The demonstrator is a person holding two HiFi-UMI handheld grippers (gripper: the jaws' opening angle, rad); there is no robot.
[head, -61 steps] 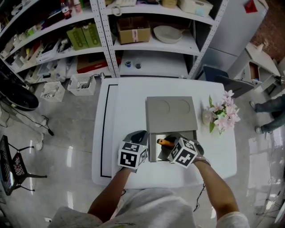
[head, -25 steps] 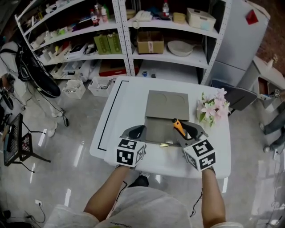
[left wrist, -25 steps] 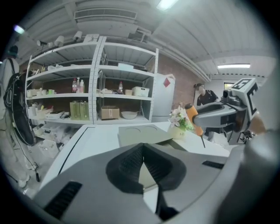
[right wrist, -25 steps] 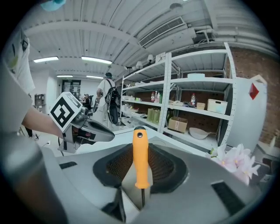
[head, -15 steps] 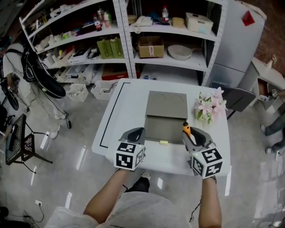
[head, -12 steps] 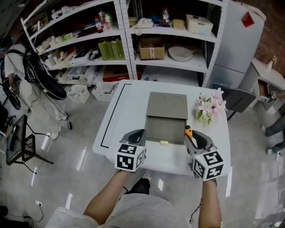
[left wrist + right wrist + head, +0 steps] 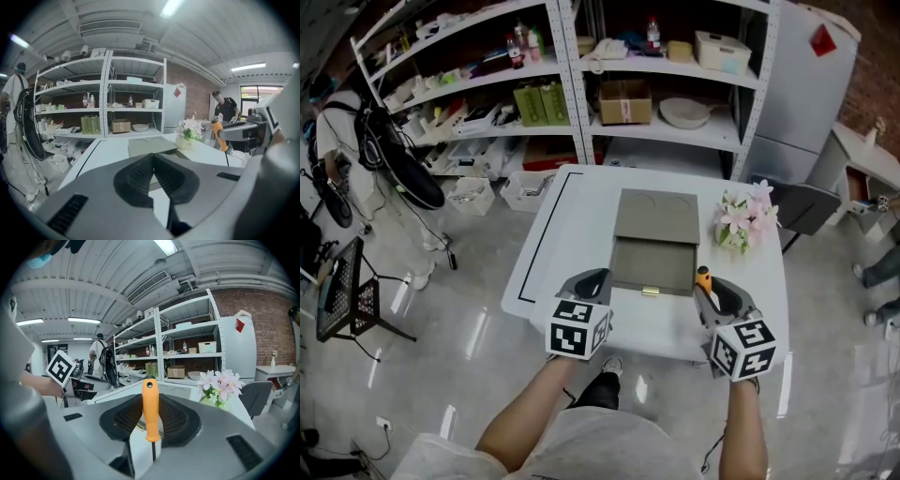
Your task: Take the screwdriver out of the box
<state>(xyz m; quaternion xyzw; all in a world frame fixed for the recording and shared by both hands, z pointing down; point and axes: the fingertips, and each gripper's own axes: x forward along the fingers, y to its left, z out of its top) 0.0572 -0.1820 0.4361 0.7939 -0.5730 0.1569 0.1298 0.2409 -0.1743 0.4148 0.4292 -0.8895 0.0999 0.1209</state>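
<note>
The grey box (image 7: 652, 264) lies open on the white table (image 7: 572, 225), its lid (image 7: 656, 216) folded back flat. My right gripper (image 7: 711, 283) is shut on the orange-handled screwdriver (image 7: 703, 277), held to the right of the box near the table's front edge. In the right gripper view the handle (image 7: 150, 408) stands upright between the pads, its shaft pointing down. My left gripper (image 7: 590, 277) hovers at the box's front left corner. Its pads (image 7: 140, 176) meet at the tips with nothing between them.
A vase of pink flowers (image 7: 741, 220) stands on the table right of the box. Metal shelves (image 7: 628, 94) with boxes and bottles rise behind the table. A grey chair (image 7: 797, 202) sits at the right. A person (image 7: 226, 110) stands in the background.
My right gripper has lifted the screwdriver out of the box and carried it right, toward the table's front edge. The left gripper drew back slightly from the box.
</note>
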